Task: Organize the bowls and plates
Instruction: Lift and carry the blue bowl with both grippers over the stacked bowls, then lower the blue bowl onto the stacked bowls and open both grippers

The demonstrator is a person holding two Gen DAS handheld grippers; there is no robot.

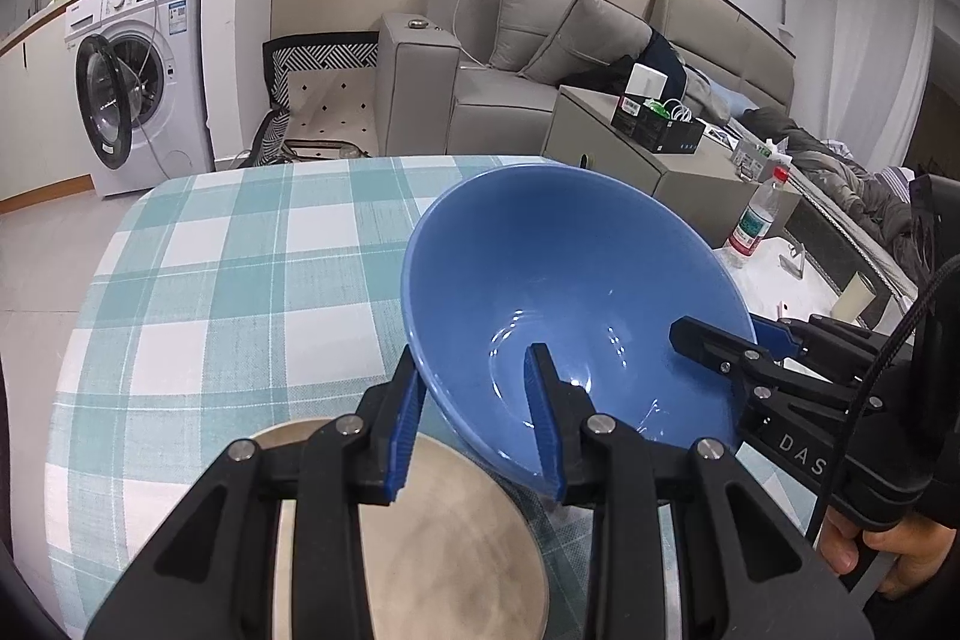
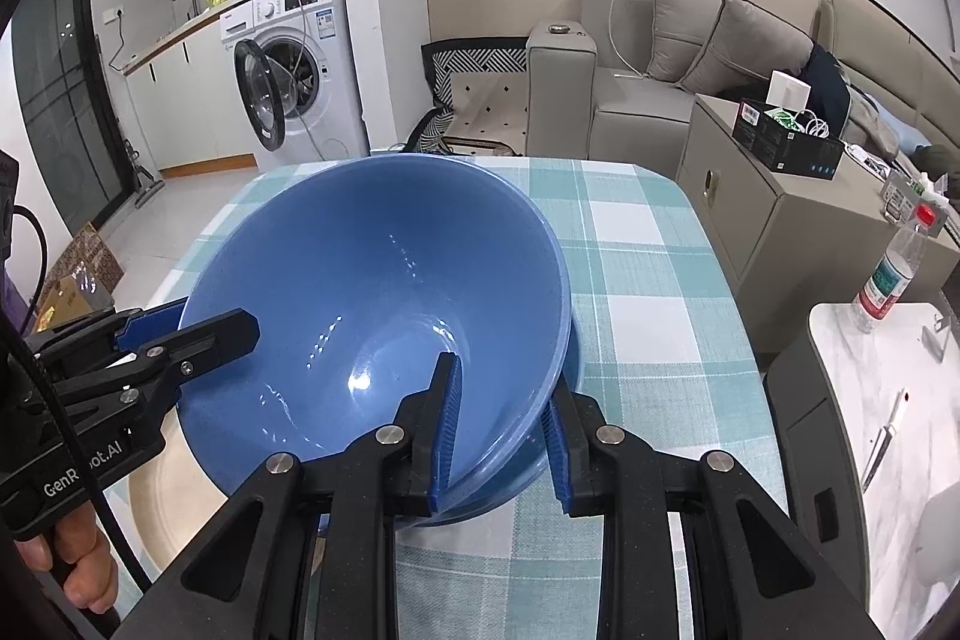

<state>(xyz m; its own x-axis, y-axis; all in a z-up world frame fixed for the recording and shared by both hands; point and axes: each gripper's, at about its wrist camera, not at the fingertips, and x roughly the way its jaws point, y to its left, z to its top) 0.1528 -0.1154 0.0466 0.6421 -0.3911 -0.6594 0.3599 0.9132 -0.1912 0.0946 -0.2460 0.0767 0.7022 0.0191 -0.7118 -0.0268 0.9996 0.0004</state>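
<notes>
- Worktop (image 1: 240, 280) in teal-and-white check, with a pale round plate (image 1: 456, 538) lying at its near edge, under the left claw.
- Left claw (image 1: 480, 421) is clenched on the near-left rim of a blue bowl (image 1: 570, 280); one finger sits inside, one outside.
- Blue bowl hangs tilted between both claws, above the worktop, its base near the plate.
- Right claw (image 2: 501, 430) clamps the opposite rim the same way; a second blue rim shows just beneath, so two bowls may be nested, though I cannot tell.
- Risk: both grips are thin rim pinches on glossy ware. Uneven lowering by either hand could twist the bowl loose, and it might knock the plate.
</notes>
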